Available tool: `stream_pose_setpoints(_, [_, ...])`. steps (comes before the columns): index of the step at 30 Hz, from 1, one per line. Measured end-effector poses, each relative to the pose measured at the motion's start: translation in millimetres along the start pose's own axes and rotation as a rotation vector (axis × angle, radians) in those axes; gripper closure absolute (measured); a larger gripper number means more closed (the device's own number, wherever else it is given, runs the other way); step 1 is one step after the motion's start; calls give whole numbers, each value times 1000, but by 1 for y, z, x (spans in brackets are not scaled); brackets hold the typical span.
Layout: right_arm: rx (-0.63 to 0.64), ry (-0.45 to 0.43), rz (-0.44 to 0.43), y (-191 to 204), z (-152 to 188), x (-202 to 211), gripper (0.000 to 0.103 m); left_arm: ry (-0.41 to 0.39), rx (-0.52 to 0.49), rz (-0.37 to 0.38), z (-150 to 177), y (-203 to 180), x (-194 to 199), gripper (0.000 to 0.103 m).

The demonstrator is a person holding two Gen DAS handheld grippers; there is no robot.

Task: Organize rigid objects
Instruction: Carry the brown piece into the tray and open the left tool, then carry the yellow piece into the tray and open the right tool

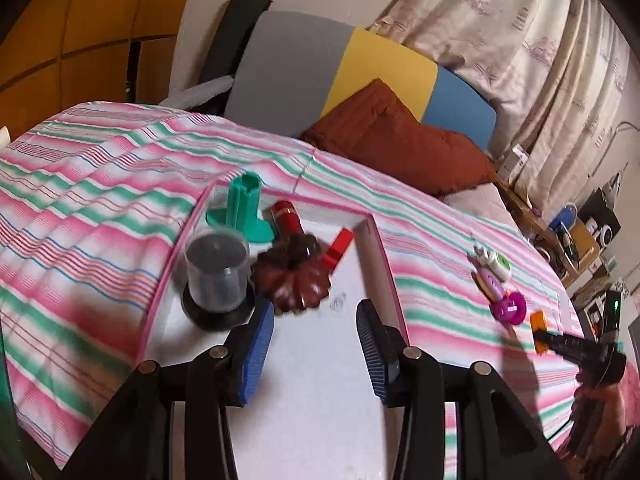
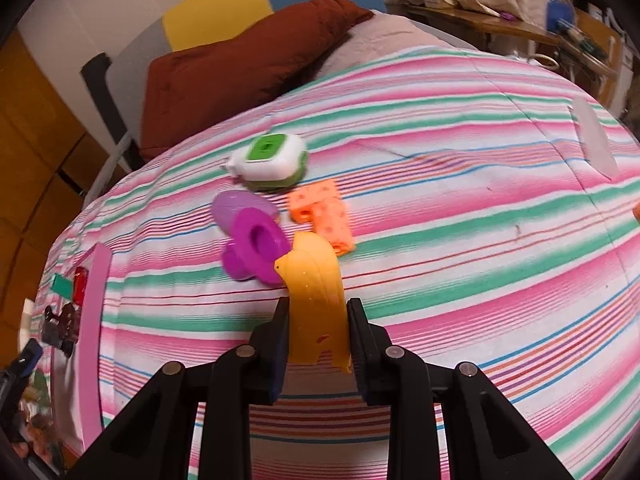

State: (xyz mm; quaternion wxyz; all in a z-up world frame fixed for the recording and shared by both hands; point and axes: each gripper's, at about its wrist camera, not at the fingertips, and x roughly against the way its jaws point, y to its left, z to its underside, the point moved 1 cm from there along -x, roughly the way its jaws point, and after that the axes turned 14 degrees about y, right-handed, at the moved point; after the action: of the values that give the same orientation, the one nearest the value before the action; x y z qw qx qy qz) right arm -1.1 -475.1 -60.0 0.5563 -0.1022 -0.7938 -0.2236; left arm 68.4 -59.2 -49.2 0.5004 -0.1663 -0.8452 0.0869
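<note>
Your left gripper (image 1: 316, 320): jaws apart, nothing between them, over the white tray (image 1: 352, 360) | your right gripper (image 2: 318, 320): clamped on the yellow curved piece (image 2: 316, 300), above the striped bedspread (image 2: 480, 240)

Five items in one white tray (image 1: 372, 232), four toys outside.

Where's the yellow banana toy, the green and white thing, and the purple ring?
yellow banana toy (image 2: 316, 292): right wrist view, middle of its curved body.
green and white thing (image 2: 272, 158): right wrist view, white top.
purple ring (image 2: 260, 244): right wrist view, its rim.
</note>
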Motion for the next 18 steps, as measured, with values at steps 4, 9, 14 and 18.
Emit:
stream_pose_setpoints(4, [47,-10,-25,15,4,2,76,10,-21,2,9,-2,1,60])
stream_pose_setpoints(9, [89,0,-85,36,12,0,76,20,-51,0,16,-6,2,60])
stream_pose_setpoints(14, [133,22,-127,65,23,-3,76,35,-72,-3,20,-10,1,60])
stream_pose_setpoints(18, [165,43,-171,92,31,-8,76,33,-87,-13,22,-10,5,60])
